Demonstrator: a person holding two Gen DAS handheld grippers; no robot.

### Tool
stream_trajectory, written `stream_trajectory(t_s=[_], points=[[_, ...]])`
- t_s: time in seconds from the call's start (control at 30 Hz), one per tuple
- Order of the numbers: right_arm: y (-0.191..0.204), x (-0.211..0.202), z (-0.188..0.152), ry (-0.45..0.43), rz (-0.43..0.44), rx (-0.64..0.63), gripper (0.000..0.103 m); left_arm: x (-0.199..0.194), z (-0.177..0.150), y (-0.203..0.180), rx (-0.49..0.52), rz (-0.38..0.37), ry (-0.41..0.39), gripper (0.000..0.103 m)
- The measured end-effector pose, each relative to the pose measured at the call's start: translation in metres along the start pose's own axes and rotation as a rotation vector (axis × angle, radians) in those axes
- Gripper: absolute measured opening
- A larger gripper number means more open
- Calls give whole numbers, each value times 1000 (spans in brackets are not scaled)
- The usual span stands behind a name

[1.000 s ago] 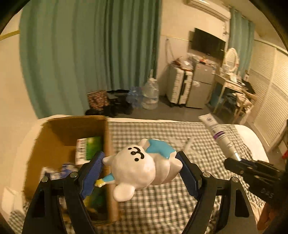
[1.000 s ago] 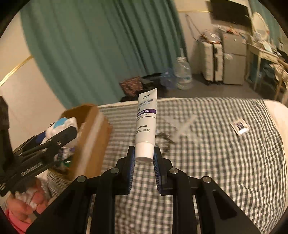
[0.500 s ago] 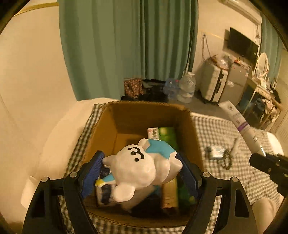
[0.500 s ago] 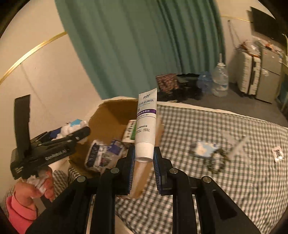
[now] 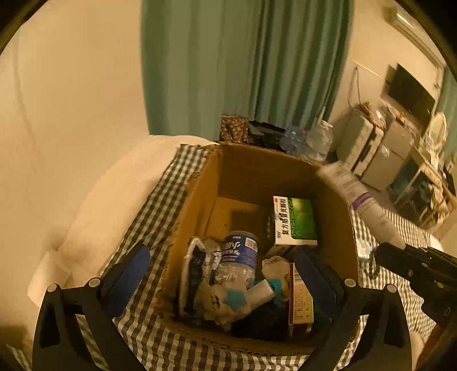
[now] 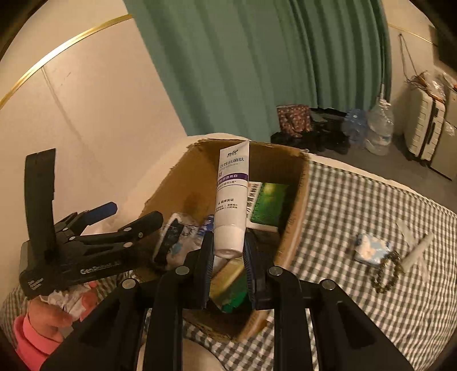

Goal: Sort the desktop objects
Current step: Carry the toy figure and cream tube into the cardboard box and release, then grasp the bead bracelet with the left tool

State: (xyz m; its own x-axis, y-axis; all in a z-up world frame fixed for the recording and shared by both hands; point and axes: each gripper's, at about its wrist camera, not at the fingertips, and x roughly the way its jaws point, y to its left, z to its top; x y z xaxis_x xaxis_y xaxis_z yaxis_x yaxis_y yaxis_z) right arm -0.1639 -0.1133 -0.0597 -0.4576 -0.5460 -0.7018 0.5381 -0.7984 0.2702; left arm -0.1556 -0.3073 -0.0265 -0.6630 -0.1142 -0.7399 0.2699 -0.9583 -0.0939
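Warm, dim yellow light over everything. Ahead of me a cream wall (image 6: pixel 94 114) with a thin gold trim line (image 6: pixel 57 54) curving across it. Beside it, long teal curtains (image 6: pixel 257 65) hang to the floor. At their foot, on grey floor (image 6: pixel 400 168): a patterned bag (image 6: pixel 292 118), dark shoes, large clear water bottles (image 6: pixel 378 129). Further right, a white ribbed suitcase (image 6: pixel 425 134) and a small grey fridge (image 5: pixel 382 155). Dark TV (image 5: pixel 411 94) mounted on the wall, air conditioner (image 5: pixel 405 21) high above it. A cluttered desk with an oval mirror (image 5: pixel 437 128) at the far right. Checked cloth (image 6: pixel 357 205) covers the surface below me.
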Motion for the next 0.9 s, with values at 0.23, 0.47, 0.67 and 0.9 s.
stream_trajectory(t_s=[0.23,0.47,0.67,0.9], points=[[12,-19,11,-136,18,17,97,-10,-5,6,-34,5,2,103],[-11,-46,-1,-166,-56,24,97,-10,-15,-33,0,-21,29,103],[-66,-76,-22,-199,-155,116,97,-10,-26,-103,71,-96,33,103],[-182,-117,-69,-222,-358,303,97,-4,-38,-198,160,-215,19,103]])
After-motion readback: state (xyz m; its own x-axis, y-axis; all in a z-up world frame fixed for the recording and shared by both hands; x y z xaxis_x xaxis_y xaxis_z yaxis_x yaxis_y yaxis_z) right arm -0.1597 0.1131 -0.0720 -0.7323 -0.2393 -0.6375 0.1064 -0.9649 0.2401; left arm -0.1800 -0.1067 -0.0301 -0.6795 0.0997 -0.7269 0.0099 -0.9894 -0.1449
